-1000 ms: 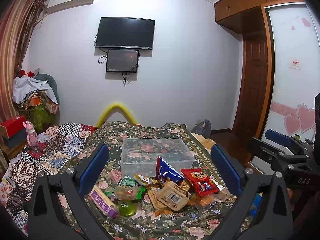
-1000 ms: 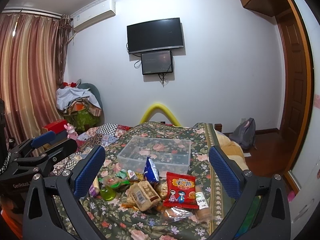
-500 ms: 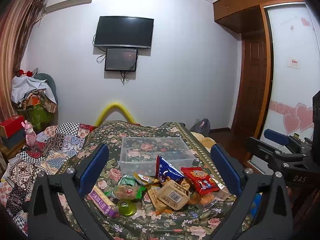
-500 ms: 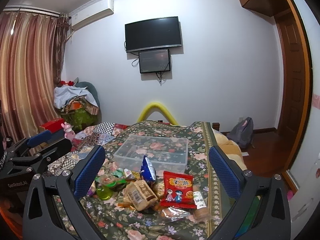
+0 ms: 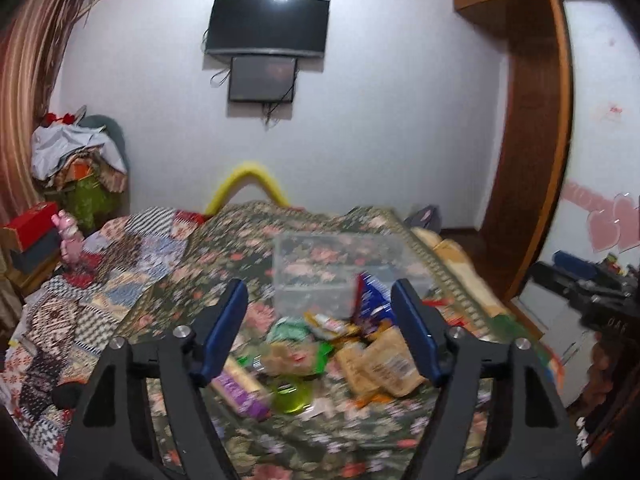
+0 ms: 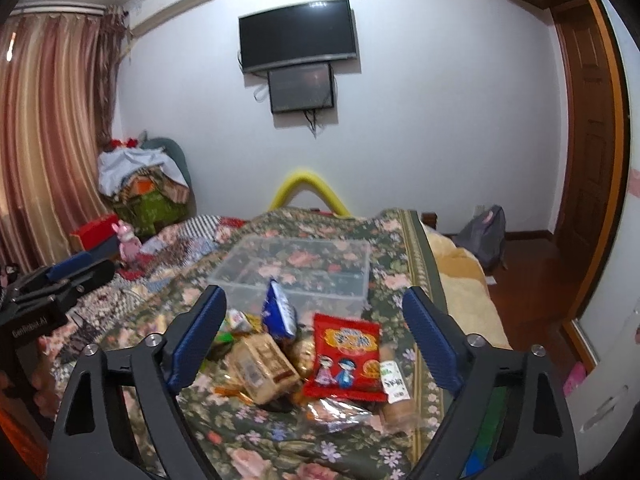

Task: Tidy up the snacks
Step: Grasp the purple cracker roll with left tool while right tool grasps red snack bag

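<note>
Snacks: a loose pile (image 6: 304, 360) is lying on the floral bed (image 6: 400, 276), just in front of the clear bin (image 6: 296, 268).
Left gripper (image 5: 320, 332): fingers are being held apart, empty, above the pile's left side.
Right gripper (image 6: 316, 336): fingers are being held apart, empty, over the red packet (image 6: 344, 356).
Technique: one packet should be singled out from the top and pinched by an edge, so neighbours are not being dragged.

Left gripper (image 5: 320, 320) narrowing its jaws from their wider earlier spread, dipping closer to the snack pile (image 5: 320, 352), right gripper (image 6: 314, 332) also closing in part-way, easing nearer the red packet (image 6: 346, 356), left view now blurred
</note>
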Demonstrator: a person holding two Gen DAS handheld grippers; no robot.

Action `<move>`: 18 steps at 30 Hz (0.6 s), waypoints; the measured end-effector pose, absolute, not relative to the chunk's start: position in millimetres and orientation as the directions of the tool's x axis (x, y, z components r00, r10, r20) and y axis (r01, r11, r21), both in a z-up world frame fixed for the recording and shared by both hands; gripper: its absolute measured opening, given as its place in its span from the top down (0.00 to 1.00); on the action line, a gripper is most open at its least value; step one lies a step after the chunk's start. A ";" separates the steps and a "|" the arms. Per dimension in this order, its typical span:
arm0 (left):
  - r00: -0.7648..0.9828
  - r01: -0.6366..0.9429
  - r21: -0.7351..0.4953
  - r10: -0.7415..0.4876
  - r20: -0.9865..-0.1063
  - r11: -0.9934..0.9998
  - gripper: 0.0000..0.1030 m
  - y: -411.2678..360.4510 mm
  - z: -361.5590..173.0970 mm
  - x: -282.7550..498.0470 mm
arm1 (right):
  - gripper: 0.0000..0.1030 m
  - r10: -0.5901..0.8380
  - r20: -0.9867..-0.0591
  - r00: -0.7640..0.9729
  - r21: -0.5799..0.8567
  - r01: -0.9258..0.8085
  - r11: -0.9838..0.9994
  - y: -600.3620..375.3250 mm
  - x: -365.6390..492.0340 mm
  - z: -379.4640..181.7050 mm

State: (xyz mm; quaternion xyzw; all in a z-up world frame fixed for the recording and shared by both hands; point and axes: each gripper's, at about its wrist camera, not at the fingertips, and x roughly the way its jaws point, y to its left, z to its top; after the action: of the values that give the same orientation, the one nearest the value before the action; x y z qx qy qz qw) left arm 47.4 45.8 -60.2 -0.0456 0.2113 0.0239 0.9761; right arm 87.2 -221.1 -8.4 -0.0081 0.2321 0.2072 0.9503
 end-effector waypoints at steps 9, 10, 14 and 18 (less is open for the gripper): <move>0.819 -0.156 -0.083 0.082 -0.568 0.984 0.31 95.8 -115.4 74.8 | 0.29 0.333 -0.583 0.741 0.074 -0.360 0.930 -234.0 117.3 -46.8; 0.806 -0.168 -0.085 0.087 -0.586 0.982 0.31 101.3 -122.7 79.2 | 0.30 0.328 -0.602 0.727 0.077 -0.356 0.931 -236.3 122.1 -53.5; 0.757 -0.209 -0.093 0.100 -0.645 0.973 0.31 116.8 -149.0 97.6 | 0.33 0.320 -0.649 0.690 0.087 -0.351 0.932 -237.5 133.6 -64.1; 0.717 -0.241 -0.099 0.109 -0.688 0.966 0.31 127.9 -174.5 113.8 | 0.33 0.334 -0.679 0.653 0.117 -0.353 0.928 -236.8 149.1 -76.3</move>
State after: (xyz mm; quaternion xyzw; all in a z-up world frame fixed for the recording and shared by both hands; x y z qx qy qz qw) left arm 113.8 127.9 -174.5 -0.0909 0.3638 0.0948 0.9222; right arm 149.1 -236.8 -76.3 -0.0127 0.3709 0.1891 0.9091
